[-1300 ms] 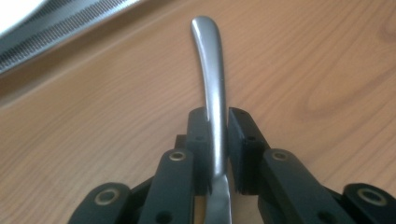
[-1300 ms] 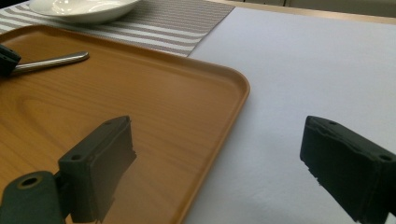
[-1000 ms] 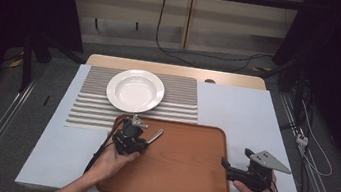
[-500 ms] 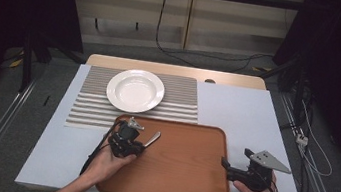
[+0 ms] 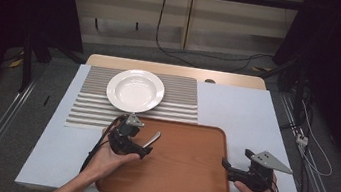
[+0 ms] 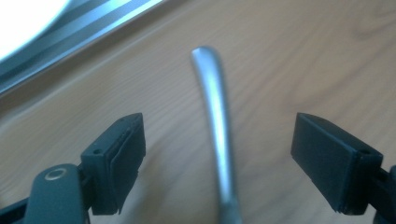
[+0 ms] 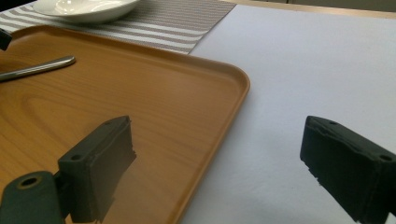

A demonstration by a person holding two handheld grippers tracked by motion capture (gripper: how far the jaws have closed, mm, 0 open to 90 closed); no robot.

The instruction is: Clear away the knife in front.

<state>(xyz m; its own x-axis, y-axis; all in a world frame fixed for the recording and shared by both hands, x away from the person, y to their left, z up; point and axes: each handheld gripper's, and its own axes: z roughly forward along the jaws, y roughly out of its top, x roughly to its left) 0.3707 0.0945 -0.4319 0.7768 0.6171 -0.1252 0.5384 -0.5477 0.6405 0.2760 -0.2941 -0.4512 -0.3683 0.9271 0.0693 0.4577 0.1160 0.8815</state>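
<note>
A metal utensil handle (image 6: 215, 116) lies on the wooden tray (image 5: 183, 168), its tip (image 5: 153, 137) pointing toward the plate. My left gripper (image 5: 145, 148) sits over the tray's left part. Its jaws have just been opening and now stand wide on either side of the handle, with neither pad (image 6: 123, 154) touching it. The utensil's working end is hidden under the gripper. My right gripper (image 5: 224, 165) rests at the tray's right edge, open, straddling the rim (image 7: 233, 112) with nothing between its jaws.
A white plate (image 5: 135, 90) stands on a grey striped placemat (image 5: 177, 102) just behind the tray. A pale tabletop (image 5: 237, 110) stretches to the right. Cables trail from both grippers toward the front edge.
The left gripper's jaws have spread apart and let go of the utensil handle, which stays on the tray. Neither hand has shifted.
</note>
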